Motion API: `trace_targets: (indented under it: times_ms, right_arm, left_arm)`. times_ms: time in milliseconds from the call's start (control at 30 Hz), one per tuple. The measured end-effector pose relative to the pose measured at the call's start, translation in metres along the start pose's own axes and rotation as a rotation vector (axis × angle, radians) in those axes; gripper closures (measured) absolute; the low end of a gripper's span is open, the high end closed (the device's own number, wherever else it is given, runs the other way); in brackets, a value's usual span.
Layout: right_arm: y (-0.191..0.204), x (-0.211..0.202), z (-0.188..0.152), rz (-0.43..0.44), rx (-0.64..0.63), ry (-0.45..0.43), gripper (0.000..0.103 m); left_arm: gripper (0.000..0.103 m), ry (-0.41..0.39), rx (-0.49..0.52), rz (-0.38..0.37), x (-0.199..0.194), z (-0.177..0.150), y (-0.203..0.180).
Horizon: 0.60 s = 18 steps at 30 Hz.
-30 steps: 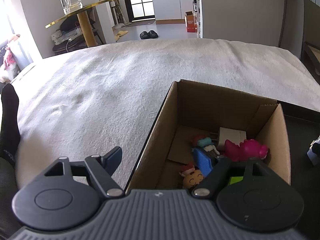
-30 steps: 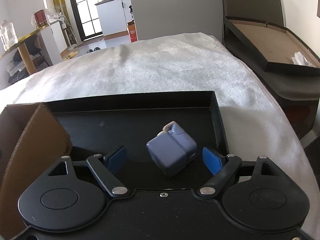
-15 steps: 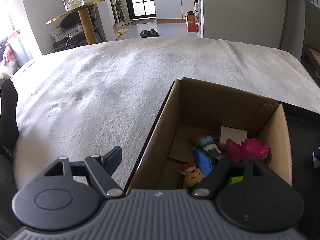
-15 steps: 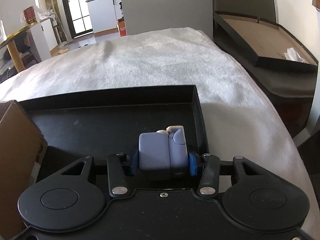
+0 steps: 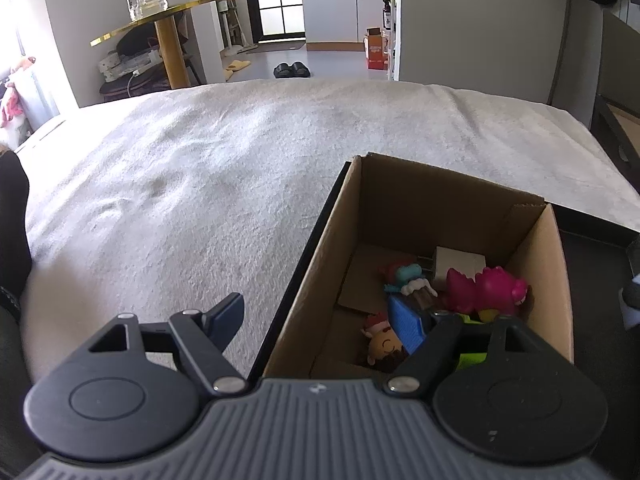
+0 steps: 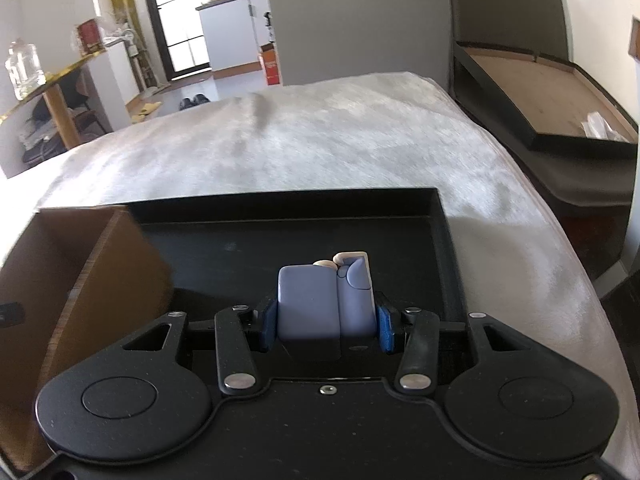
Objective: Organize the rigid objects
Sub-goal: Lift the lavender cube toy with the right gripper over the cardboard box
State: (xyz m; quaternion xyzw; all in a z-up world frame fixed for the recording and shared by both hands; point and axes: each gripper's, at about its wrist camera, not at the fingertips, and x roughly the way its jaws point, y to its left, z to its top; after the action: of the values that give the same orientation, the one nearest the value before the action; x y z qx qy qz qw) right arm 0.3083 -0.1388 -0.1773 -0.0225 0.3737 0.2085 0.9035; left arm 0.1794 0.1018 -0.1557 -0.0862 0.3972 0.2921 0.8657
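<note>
Blue pads of right gripper (image 6: 326, 322) clamping lavender block (image 6: 320, 308) — left gripper (image 5: 320, 320) agape

A bed (image 5: 200, 184) under a white fuzzy blanket carries a black tray (image 6: 280, 236); at the tray's nine o'clock stands an open cardboard box (image 5: 440, 200).

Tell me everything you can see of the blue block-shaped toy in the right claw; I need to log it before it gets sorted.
The blue block-shaped toy looks like smooth matte periwinkle plastic: a rounded boxy body on the left, a narrower segment with a curved seam on the right, and small cream parts poking up behind. It sits upright between the blue pads of the right claw, which press its two sides, above the black tray. Its underside is hidden.
</note>
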Motion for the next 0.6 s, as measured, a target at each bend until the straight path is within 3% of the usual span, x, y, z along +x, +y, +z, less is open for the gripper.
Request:
trace_targets:
  times_ms: [600]
  right_arm:
    - [0.072,-0.046,0.014,0.108,-0.127,-0.055,0.058]
  left_arm:
    - [0.025,0.016,-0.035,-0.096,-0.010,-0.016,0.015]
